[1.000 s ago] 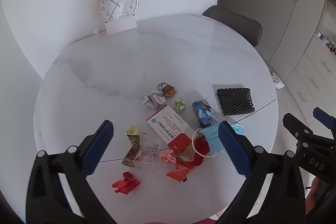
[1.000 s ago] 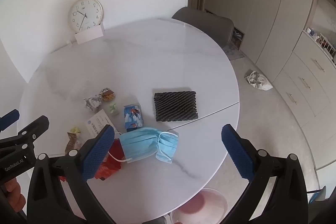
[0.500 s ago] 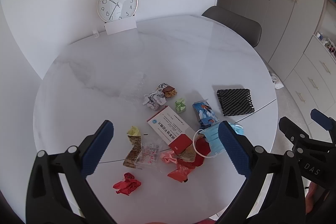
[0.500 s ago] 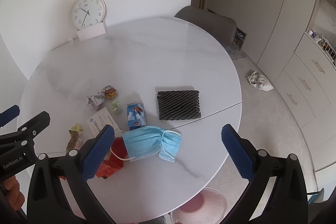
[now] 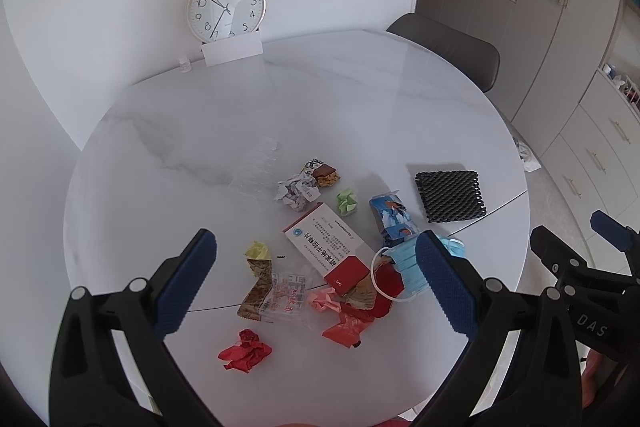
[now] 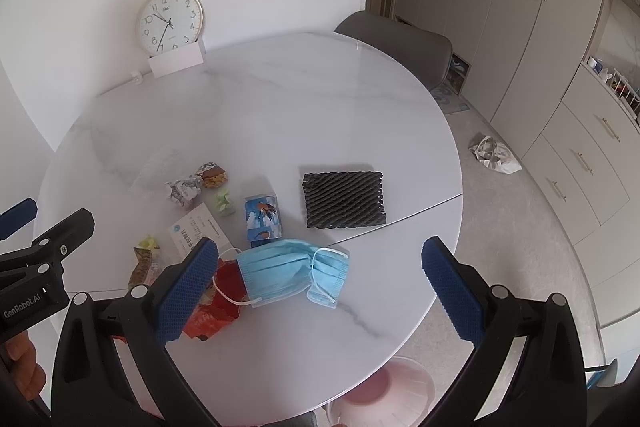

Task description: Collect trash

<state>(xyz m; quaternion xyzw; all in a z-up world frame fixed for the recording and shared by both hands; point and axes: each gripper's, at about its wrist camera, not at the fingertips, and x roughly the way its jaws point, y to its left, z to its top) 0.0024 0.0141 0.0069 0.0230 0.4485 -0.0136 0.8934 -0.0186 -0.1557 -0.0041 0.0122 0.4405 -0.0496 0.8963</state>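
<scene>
Both wrist views shifted slightly against 1.0 s ago; no litter displaced on the table [image 5: 240,131].
Left view: right gripper [image 5: 568,247] sits lower and further toward the right edge of frame; red crumpled wrapper [image 5: 245,349] appears further from the bottom edge.
Right view: blue face mask [image 6: 286,273] and black foam net [image 6: 344,199] drifted rightward in frame; clock [image 6: 169,22] likewise. Pink bin [image 6: 384,391] below the table edge more exposed.
</scene>
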